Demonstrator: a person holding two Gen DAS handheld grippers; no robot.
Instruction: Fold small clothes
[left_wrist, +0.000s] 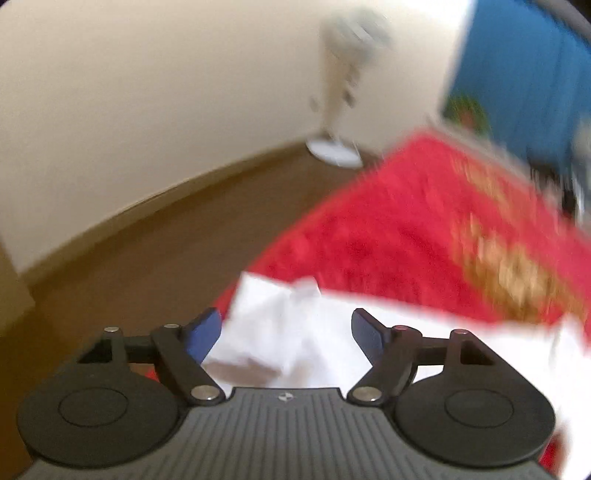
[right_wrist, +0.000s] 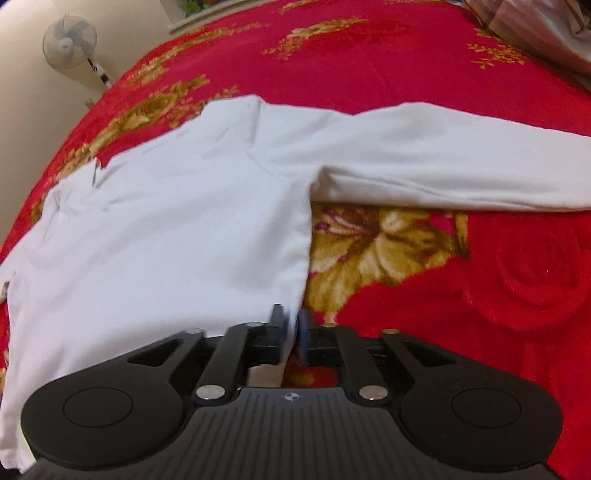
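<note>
So the white shirt (right_wrist: 177, 221) is spread flat on the bed (right_wrist: 517, 277), on a red blanket (right_wrist: 369, 55) with gold flowers, which makes sense since you want it flat and smoothed before you start folding. From the right gripper (right_wrist: 291, 332) it stretches ahead and off to the left, and one long sleeve (right_wrist: 443, 170) runs out ahead to the right.

The right gripper sits right at the shirt's side edge, near the hem. Its blue pads (right_wrist: 303, 336) are only a little apart with the fabric edge running between them. It's too blurry there to say if they actually pinch the cloth, so I can't tell. My guess is it's there to pin or lift that side for a fold. It points steeply down at the bed.

The left gripper (left_wrist: 286, 334) is spread wide, nothing clamped. A bunched bit of white cloth lies just ahead of it, between the pads (left_wrist: 205, 334) but not pressed. It's tilted down too, near the bed's edge, with brown floor (left_wrist: 147, 251) off to the left and a standing fan (left_wrist: 347, 92) far ahead. That whole view is smeared.
</note>
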